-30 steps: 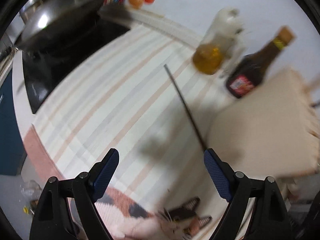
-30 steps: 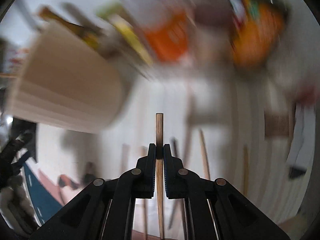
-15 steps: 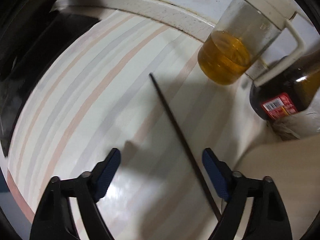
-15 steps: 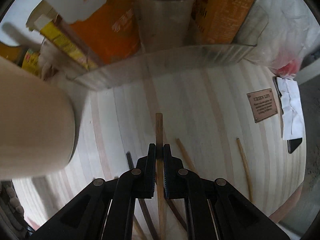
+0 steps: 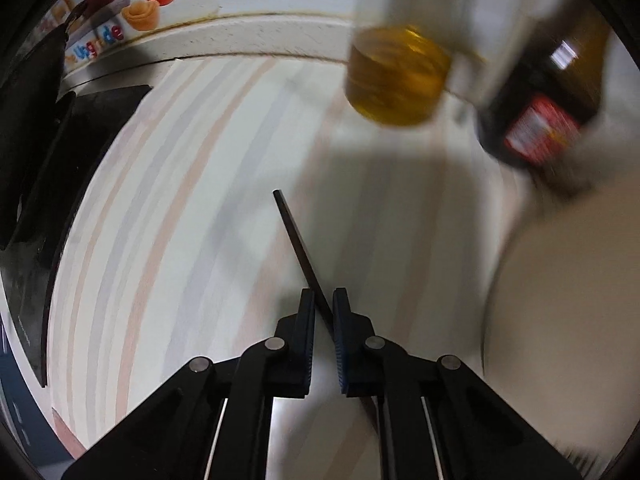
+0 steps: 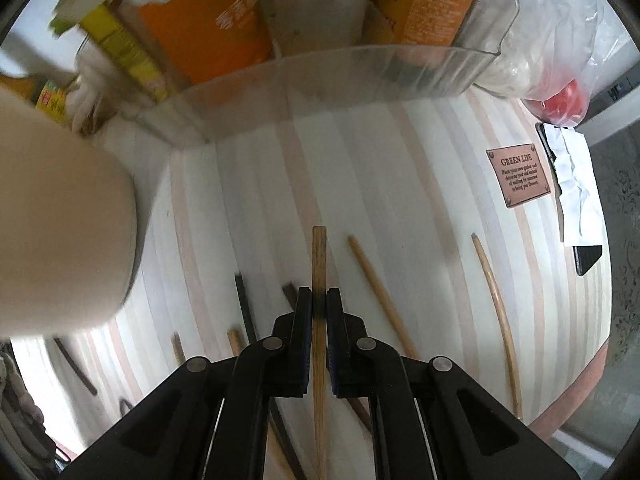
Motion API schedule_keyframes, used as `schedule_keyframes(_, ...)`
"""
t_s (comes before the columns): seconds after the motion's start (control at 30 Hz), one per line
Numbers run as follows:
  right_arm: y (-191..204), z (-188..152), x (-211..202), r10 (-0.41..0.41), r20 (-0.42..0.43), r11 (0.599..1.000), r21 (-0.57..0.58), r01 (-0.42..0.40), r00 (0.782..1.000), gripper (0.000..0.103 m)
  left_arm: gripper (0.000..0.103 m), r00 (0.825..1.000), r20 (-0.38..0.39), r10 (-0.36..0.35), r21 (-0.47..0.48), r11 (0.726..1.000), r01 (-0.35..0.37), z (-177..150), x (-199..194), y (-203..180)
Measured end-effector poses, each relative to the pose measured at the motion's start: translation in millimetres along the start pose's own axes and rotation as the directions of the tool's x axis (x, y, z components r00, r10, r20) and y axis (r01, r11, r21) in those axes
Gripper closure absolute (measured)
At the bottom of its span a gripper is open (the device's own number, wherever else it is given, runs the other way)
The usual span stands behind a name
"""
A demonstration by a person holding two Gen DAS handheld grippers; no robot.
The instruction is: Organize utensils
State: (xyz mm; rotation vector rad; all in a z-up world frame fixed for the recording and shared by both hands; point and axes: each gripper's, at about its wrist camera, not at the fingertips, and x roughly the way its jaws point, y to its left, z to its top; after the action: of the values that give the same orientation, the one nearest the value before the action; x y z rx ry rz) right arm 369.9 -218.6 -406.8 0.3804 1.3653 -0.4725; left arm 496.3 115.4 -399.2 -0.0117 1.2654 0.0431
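My left gripper [image 5: 323, 300] is shut on a thin dark chopstick [image 5: 294, 234] that points up and left over the striped mat [image 5: 168, 208]. My right gripper [image 6: 319, 300] is shut on a light wooden chopstick [image 6: 319, 256] that points straight ahead. Below it several loose chopsticks lie on the mat: a wooden one [image 6: 376, 292], a pale curved one [image 6: 496, 304] and a dark one [image 6: 244, 304]. A large beige holder [image 6: 60, 232] fills the left of the right wrist view and shows at the right of the left wrist view [image 5: 560, 320].
An oil jug [image 5: 400, 76] and a dark sauce bottle [image 5: 548, 104] stand at the back near the left gripper. A black stove [image 5: 52, 184] lies at the left. A clear bin [image 6: 320, 84] with orange cartons, a plastic bag [image 6: 548, 48] and a brown label [image 6: 520, 176] sit beyond the right gripper.
My left gripper was open around the dark chopstick and has shut on it. My right gripper keeps its wooden chopstick and has moved slightly nearer the mat.
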Motion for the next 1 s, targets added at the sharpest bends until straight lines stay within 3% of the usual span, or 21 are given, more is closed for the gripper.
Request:
schedule_keyframes(0.13,-9,-16,0,0.004,-0.025,0.999,-0.054,-0.005,1.000,0.096,0.098,1.000,-0.026,-0.008,0.063,0.998,0.009,-39,-13,-16)
schedule_keyframes(0.47,-68,-57,7,0.090,-0.082,0.985,-0.137,-0.101,0.993,0.096,0.098,0.993,-0.099,-0.071,0.101,0.992,0.081,-153,-51,-84)
schedule_keyframes(0.53,-76,-63,8,0.110,-0.097,0.979,-0.164,-0.125,0.989,0.096,0.098,0.991,-0.099,-0.088,0.088,0.991,0.097,-161,-54,-95)
schedule_keyframes(0.6,-79,-67,11,0.136,-0.113,0.969,-0.190,-0.156,0.984,0.096,0.090,0.985,-0.121,-0.124,0.050,0.990,0.131,-166,-56,-100)
schedule_keyframes(0.73,-69,-66,10,0.162,-0.120,0.945,-0.268,-0.189,0.979,0.096,0.091,0.974,-0.147,-0.171,-0.036,0.985,0.167,-182,-69,-100)
schedule_keyframes(0.8,-61,-71,8,0.168,-0.124,0.932,-0.304,-0.199,0.978,0.096,0.081,0.975,-0.157,-0.158,-0.037,0.987,0.154,-202,-79,-107)
schedule_keyframes(1.0,-49,-64,11,0.186,-0.141,0.915,-0.337,-0.223,0.972,0.096,0.079,0.981,-0.172,-0.086,0.002,0.996,0.088,-218,-81,-126)
